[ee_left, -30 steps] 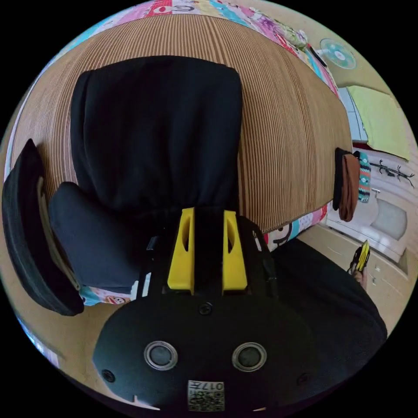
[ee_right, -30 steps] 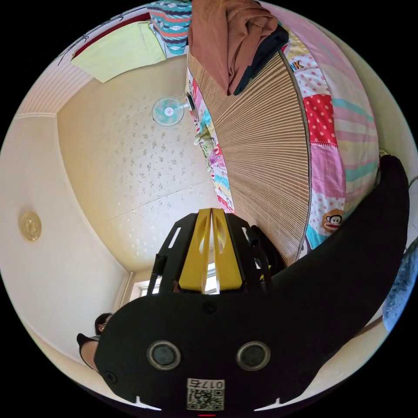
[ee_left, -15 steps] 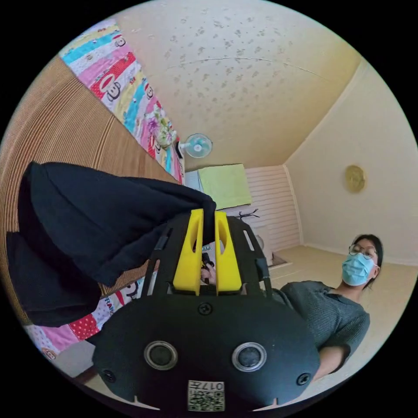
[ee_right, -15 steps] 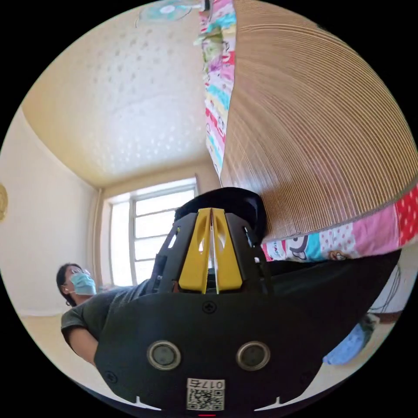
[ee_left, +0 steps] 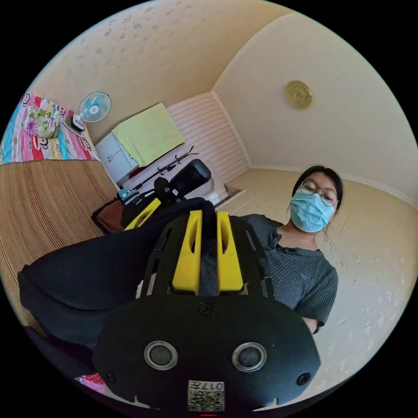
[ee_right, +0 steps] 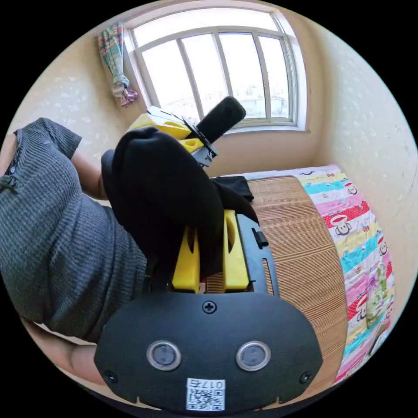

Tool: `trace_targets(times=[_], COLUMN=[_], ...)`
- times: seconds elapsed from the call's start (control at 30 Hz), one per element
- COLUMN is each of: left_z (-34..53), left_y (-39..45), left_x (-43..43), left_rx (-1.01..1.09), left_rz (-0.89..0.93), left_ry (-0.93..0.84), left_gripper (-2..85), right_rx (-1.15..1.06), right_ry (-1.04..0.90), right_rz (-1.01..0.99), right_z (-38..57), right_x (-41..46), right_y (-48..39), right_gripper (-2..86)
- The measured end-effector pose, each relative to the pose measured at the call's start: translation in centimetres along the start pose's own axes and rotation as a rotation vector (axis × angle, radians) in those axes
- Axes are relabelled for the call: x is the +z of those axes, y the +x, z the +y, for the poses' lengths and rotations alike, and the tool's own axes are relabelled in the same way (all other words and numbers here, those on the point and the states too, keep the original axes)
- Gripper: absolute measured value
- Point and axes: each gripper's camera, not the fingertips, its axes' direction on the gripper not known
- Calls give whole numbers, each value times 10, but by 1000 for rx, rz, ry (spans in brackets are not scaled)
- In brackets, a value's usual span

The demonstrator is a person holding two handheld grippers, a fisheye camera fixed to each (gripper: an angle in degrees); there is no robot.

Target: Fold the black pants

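Note:
The black pants hang in the air over the bed, bunched and drooping to the left in the left gripper view. My left gripper is shut on a fold of them, with dark cloth packed between its yellow jaws. The right gripper shows just beyond, at the same bunch of cloth. In the right gripper view the black pants drape over my right gripper, whose jaws press on cloth. The left gripper sits behind the bunch, close by.
A striped bamboo mat covers the bed over a patchwork quilt, with a folded dark garment on it. Brown clothing lies at the mat's end. A person stands close behind the grippers. A fan and window are beyond.
The pants lay flat on the mat a second ago and are now lifted off it. My right gripper, shut on nothing before, now grips the cloth beside the left one. Both cameras swung upward.

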Motion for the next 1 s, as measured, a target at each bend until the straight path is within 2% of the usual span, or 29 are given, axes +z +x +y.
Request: trace_targets(times=[0.07,0.13,0.23,0.37,0.43,0.5,0.57,0.63,0.67,0.73,0.8,0.87,0.93,1.0], left_z=[6,13,14,11,10,12,16,27,31,47,61,72,82,90], left_y=[-10,-22,-31,-46,-55,-56,-55,-49,-49,-57,-77,-90,-111,-130], left_x=[0,10,36,70,83,89,97,113,119,149,178,203,231,249], left_rx=[-25,-23,-25,-39,-6,47,41,-14,-36,-140,-237,-208,-212,-292], left_rz=[119,238,259,307,352,373,238,-189,-312,-725,-901,-872,-763,-821], left_ry=[95,158,151,155,196,246,239,160,134,4,-150,-192,-206,-285], left_gripper=[62,62,62,58,29,44,80,110,115,134,135,119,97,125], right_rx=[-4,49,102,93,128,139,172,187,189,201,216,191,171,174], right_ry=[58,212,435,471,503,511,519,554,567,610,613,584,561,565], right_rz=[69,45,-52,-57,7,102,237,365,389,493,609,701,778,860], right_z=[-6,-4,7,5,5,4,2,0,-1,-8,-20,-36,-58,-69], right_x=[-8,-27,-48,-48,-54,-62,-73,-91,-96,-115,-128,-136,-143,-151], right_y=[-21,-35,-43,-63,-80,-96,-112,-130,-134,-153,-170,-187,-206,-218], right_gripper=[77,60,51,45,44,44,44,43,43,42,41,39,38,37])
